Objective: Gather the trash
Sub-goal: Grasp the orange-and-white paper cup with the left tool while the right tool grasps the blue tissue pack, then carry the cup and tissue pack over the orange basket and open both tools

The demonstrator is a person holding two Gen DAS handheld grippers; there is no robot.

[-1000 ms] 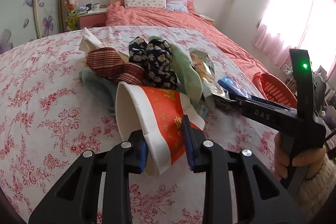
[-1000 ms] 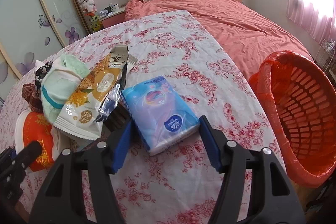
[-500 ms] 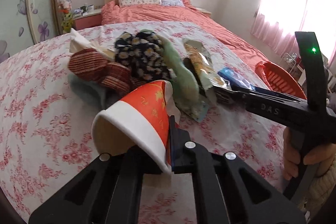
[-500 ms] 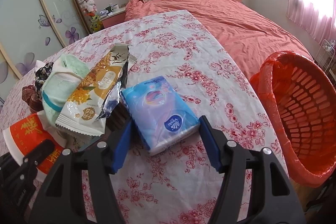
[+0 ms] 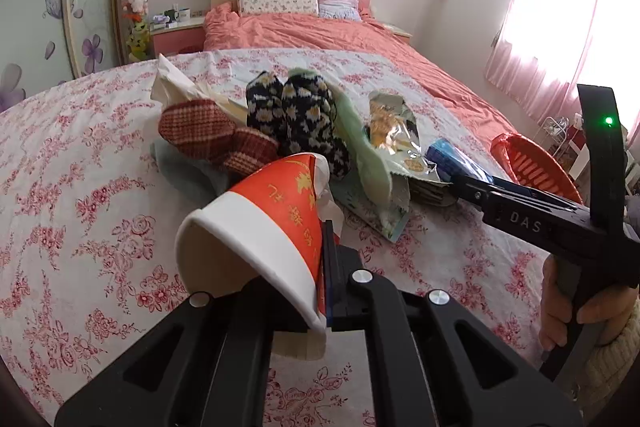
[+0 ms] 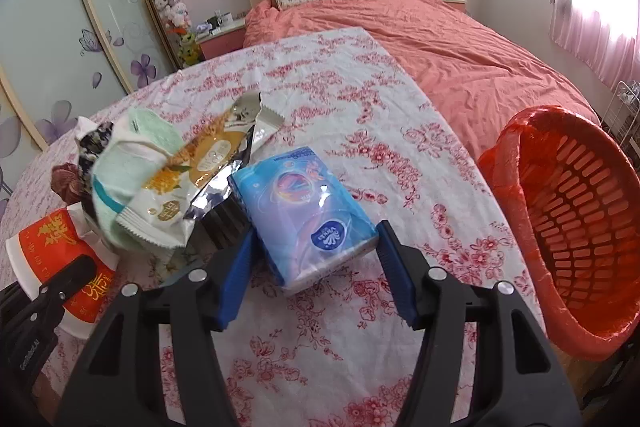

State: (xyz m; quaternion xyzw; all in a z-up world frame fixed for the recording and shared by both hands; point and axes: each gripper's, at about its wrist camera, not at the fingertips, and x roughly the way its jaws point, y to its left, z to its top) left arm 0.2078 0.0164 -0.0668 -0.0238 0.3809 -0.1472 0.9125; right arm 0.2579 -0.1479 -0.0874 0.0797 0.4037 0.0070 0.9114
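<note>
Left gripper (image 5: 322,267) clamped on paper cup (image 5: 256,227); right gripper (image 6: 314,263) unclenched around tissue pack (image 6: 308,211). Nothing inside orange bin (image 6: 580,227) yet, wrapper (image 6: 192,179) left beside pack.

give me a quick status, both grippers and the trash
Left gripper shut on the paper cup rim. Right gripper open, astride the tissue pack, pads not pressing. Red bin open on the right, nothing blocking.

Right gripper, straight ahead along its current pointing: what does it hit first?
The blue tissue pack. It already lies between the right gripper's open jaws, so going on would seat it deeper, then reach the flowered cloth under it. Depth is a rough guess.
</note>
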